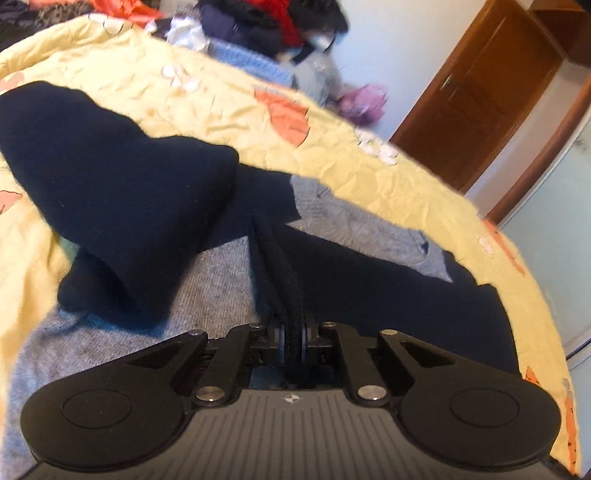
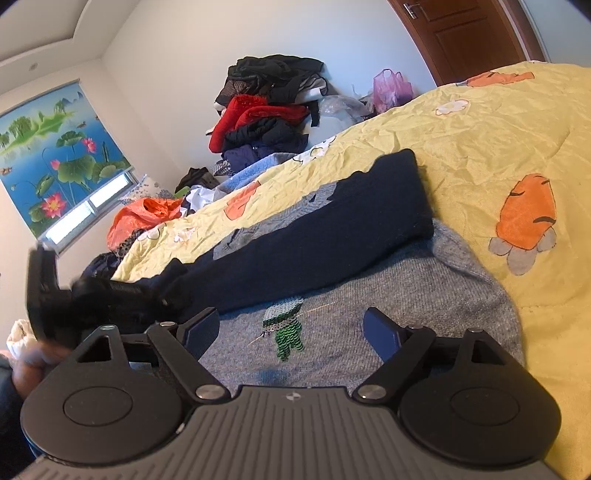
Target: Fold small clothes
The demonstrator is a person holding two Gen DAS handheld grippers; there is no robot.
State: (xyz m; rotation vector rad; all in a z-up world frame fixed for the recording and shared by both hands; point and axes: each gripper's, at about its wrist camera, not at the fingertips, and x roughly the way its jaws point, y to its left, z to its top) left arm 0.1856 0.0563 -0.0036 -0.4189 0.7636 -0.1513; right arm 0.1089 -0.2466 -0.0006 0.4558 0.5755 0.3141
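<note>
A small grey knit sweater (image 2: 406,288) with navy sleeves lies on the yellow bedspread (image 2: 480,129). One navy sleeve (image 2: 332,229) is laid across its chest, above a green sequin figure (image 2: 286,325). My left gripper (image 1: 293,332) is shut on a thin doubled edge of navy fabric (image 1: 280,266), which rises from the sweater (image 1: 207,280). Another navy sleeve (image 1: 110,184) lies bunched to its left. My right gripper (image 2: 291,325) stands open low over the grey chest, its blue pads (image 2: 382,332) wide apart and gripping nothing.
A tall pile of dark and red clothes (image 2: 266,110) sits at the bed's far side, with an orange bag (image 2: 147,214) and a purple bag (image 2: 391,86) nearby. A brown door (image 2: 465,33) is at the back right. A person's hand (image 2: 26,369) shows at lower left.
</note>
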